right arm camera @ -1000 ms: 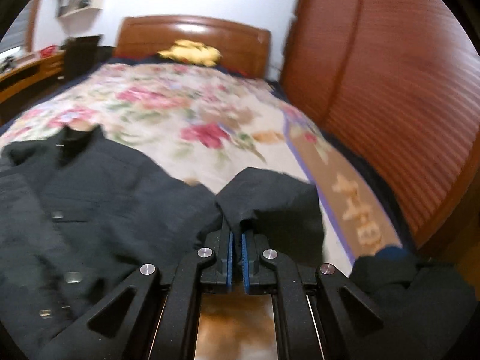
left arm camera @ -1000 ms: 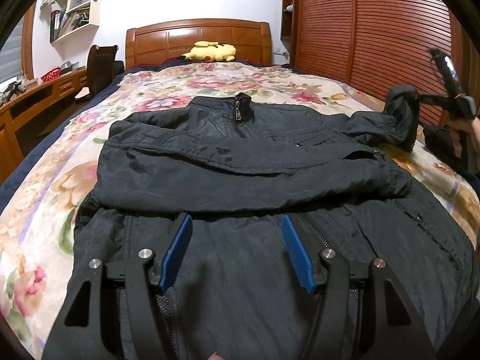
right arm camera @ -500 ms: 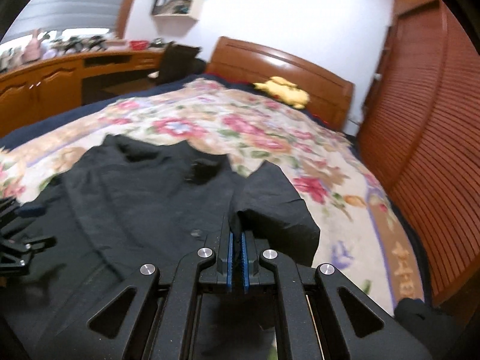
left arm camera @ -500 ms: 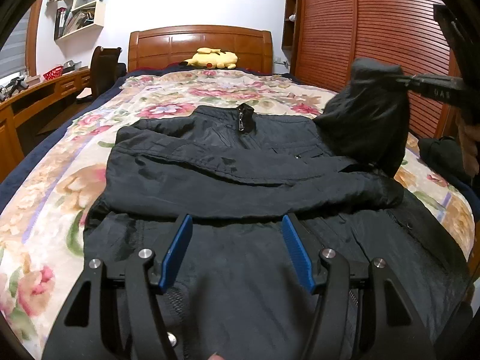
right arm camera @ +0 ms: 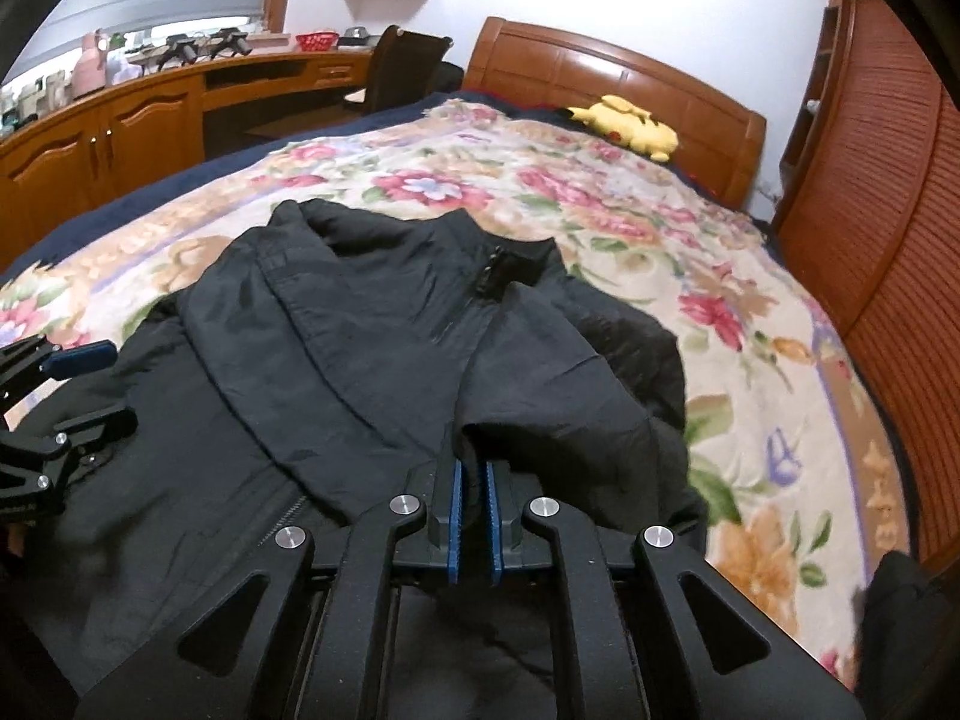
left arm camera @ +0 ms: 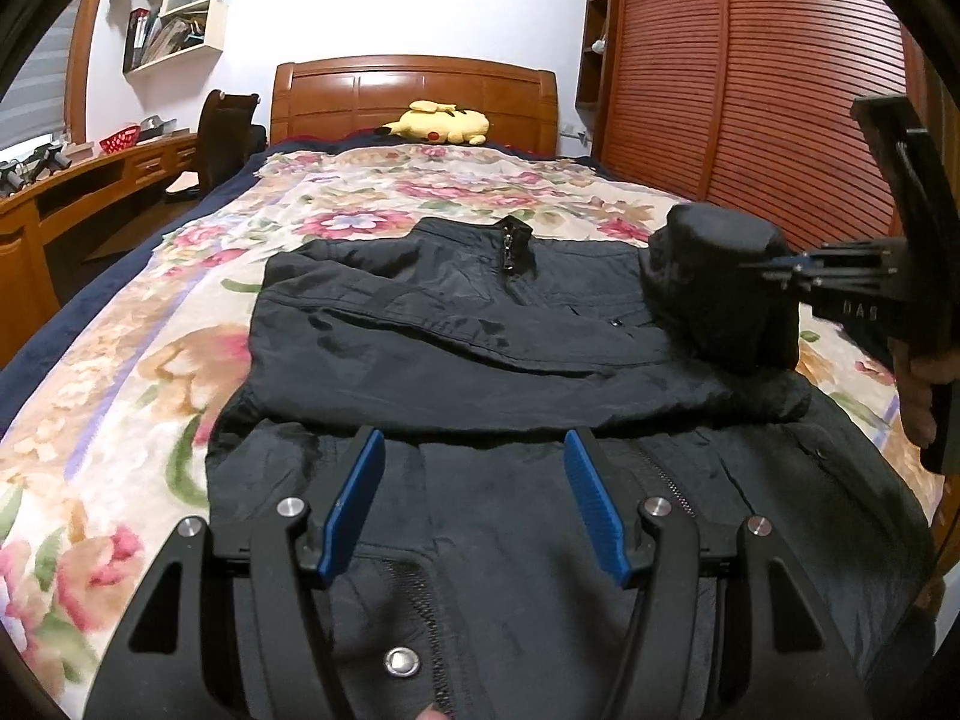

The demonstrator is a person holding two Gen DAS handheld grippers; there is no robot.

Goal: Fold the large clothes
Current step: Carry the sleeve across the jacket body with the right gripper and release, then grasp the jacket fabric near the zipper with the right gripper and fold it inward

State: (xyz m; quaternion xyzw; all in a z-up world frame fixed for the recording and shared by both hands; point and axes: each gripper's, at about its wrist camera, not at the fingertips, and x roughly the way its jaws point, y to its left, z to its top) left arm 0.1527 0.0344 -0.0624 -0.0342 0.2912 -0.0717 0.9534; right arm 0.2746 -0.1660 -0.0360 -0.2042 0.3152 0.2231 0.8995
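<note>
A large black zip jacket (left arm camera: pixel 468 336) lies front up on the bed, one sleeve folded across its chest. My left gripper (left arm camera: pixel 474 492) is open and empty, hovering over the jacket's lower part. My right gripper (right arm camera: pixel 471 480) is shut on the end of the jacket's right sleeve (right arm camera: pixel 576 384) and holds it over the right side of the jacket body; it also shows in the left wrist view (left arm camera: pixel 780 267), with the bunched sleeve (left arm camera: pixel 720 288) hanging from it. The jacket also fills the right wrist view (right arm camera: pixel 336 336).
The bed has a floral cover (left arm camera: pixel 150 360) and a wooden headboard (left arm camera: pixel 414 96) with a yellow plush toy (left arm camera: pixel 438 123). A slatted wooden wardrobe (left arm camera: pixel 750 90) lines the right side. A desk (right arm camera: pixel 120 114) and a chair (left arm camera: pixel 225 132) stand left. Dark clothing (right arm camera: pixel 900 618) lies at the bed's right edge.
My right gripper has carried the right sleeve up off the bed's right side and inward over the jacket, then lower. My left gripper stayed open over the hem.
</note>
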